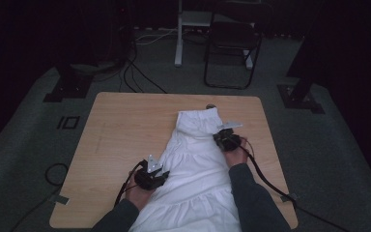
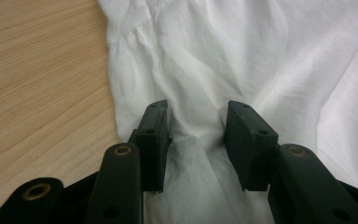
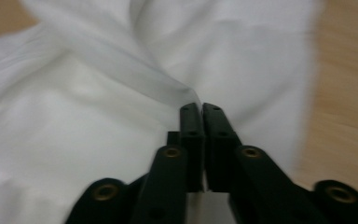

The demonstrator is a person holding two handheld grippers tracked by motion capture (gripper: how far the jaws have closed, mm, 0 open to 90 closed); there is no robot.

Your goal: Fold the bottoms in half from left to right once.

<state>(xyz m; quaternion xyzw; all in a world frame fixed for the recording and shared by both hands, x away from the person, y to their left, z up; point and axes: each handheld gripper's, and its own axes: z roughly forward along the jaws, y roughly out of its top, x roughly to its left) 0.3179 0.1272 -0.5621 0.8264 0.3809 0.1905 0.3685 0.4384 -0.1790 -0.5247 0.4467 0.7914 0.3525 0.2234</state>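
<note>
A white gathered garment (image 1: 198,159) lies lengthwise on the wooden table (image 1: 125,125), from its far middle down to the near edge. My left gripper (image 1: 162,173) rests on the garment's left side near the front. In the left gripper view that gripper (image 2: 198,121) is open, with a raised ridge of the white cloth (image 2: 242,56) between its jaws. My right gripper (image 1: 221,135) sits at the garment's right edge, farther back. In the right gripper view it (image 3: 200,109) is shut, and a crease in the cloth (image 3: 98,102) runs out from its tips.
Bare wood (image 2: 37,70) lies left of the garment and a narrower strip (image 3: 345,93) right of it. A small dark object (image 1: 210,106) sits at the table's far edge. On the floor beyond stand a black chair (image 1: 232,43), a white post (image 1: 178,34), cables (image 1: 135,77) and stand bases (image 1: 70,84).
</note>
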